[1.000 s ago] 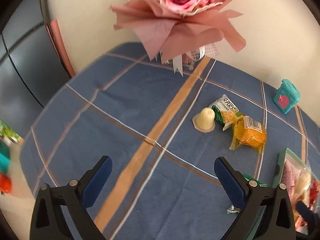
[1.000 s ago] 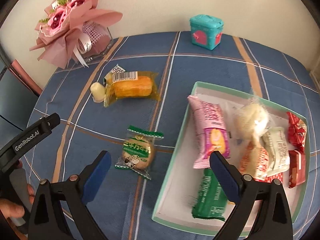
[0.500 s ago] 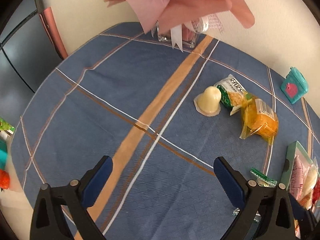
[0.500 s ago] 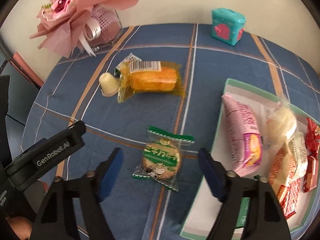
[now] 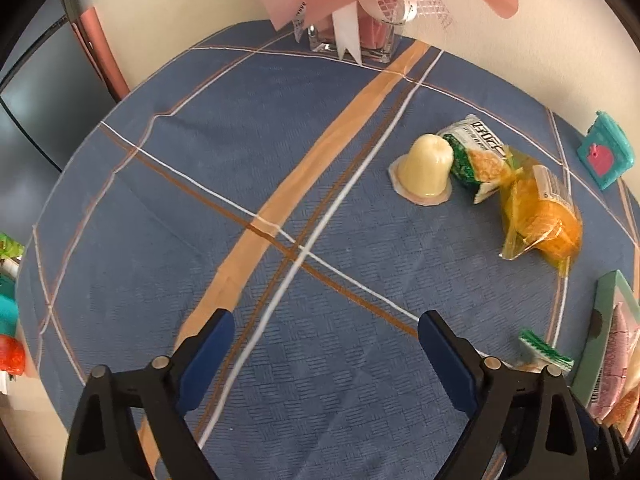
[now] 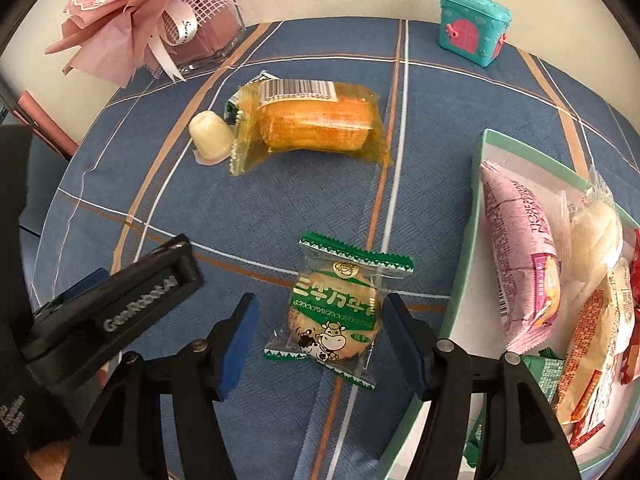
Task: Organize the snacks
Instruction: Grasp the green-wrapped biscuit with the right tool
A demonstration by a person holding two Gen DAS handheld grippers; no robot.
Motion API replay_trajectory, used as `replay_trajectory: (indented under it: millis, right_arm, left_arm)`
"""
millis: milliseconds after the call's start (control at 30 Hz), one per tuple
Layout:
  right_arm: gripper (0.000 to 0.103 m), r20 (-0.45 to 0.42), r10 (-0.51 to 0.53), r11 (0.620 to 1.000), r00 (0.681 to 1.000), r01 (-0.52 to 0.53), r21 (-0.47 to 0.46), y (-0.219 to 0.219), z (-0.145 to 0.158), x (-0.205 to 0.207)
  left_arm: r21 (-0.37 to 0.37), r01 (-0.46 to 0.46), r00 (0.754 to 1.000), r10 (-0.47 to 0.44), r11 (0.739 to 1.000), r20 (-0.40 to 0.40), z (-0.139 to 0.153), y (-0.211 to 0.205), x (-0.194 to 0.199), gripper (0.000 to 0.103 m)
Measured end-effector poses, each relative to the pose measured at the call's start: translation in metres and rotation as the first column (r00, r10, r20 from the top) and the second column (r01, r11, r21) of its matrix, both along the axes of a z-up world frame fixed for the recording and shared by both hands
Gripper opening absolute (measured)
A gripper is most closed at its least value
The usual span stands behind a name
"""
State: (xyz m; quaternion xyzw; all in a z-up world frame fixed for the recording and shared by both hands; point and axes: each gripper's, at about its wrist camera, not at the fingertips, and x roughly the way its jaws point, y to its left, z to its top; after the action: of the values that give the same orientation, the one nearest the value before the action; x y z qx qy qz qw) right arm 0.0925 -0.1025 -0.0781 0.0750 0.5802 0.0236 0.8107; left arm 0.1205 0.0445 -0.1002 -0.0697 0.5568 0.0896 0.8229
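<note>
We see the counter [image 6: 280, 208] draped in a blue plaid cloth, with a pink paper bouquet [image 6: 132, 12] in a glass vase at eleven o'clock in the right wrist view and a teal toy house [image 6: 474, 26] at one o'clock, both well apart from the snacks. The round cracker packet [image 6: 338, 312], green-edged with a cartoon cow, lies flat between the fingers of the right gripper [image 6: 316, 340], whose jaws are closing around it; the right pad is just beside the wrapper, and we cannot tell whether it touches, while the left pad stands clear. Nothing blocks it. At twelve o'clock the wrapped yellow cake [image 6: 316, 122] lies beside a pale jelly cup [image 6: 210, 138], with a green corn-snack packet [image 5: 478, 156] tucked between them. The left gripper [image 5: 324, 356] hangs over bare cloth, its jaws closing a little, wide apart and empty. At three o'clock the green-rimmed tray [image 6: 476, 200] holds a pink packet [image 6: 520, 256], a white bun in clear wrap [image 6: 596, 236], orange and red wrappers, and a green packet.
</note>
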Motion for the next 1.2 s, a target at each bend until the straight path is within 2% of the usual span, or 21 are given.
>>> replay_trajectory:
  millis: [133,567,700,867,1033,1200]
  right_arm:
    - [0.065,0.001,0.022,1.000,1.000,-0.022,0.001,0.005,0.000,0.002]
    - [0.062,-0.045,-0.002,1.000,0.999,0.001,-0.022,-0.002,-0.013,0.005]
    - [0.054,-0.042,0.008,0.998,0.999,-0.011,-0.061,0.003,-0.013,0.004]
    - [0.052,-0.032,-0.002,0.999,0.999,0.000,-0.042,0.002,-0.012,0.002]
    - [0.051,-0.008,-0.005,0.999,1.000,0.005,-0.038,-0.006,-0.002,0.001]
    - [0.051,0.035,-0.017,0.999,0.999,0.018,-0.029,-0.013,0.016,0.006]
  left_arm:
    - [-0.011,-0.004,1.000,0.004,1.000,-0.013,-0.003,0.002,0.000,0.095]
    - [-0.014,0.003,0.998,-0.004,1.000,-0.056,-0.013,-0.001,-0.003,0.095]
    - [-0.027,0.002,0.998,-0.004,1.000,-0.061,-0.014,-0.001,-0.003,0.095]
    - [-0.048,0.004,0.998,-0.007,0.999,-0.061,-0.013,-0.001,-0.002,0.095]
    - [-0.067,0.007,0.999,-0.010,0.998,-0.044,-0.008,-0.001,0.001,0.095]
    - [-0.092,0.011,1.000,-0.009,0.996,0.019,0.015,0.001,0.006,0.095]
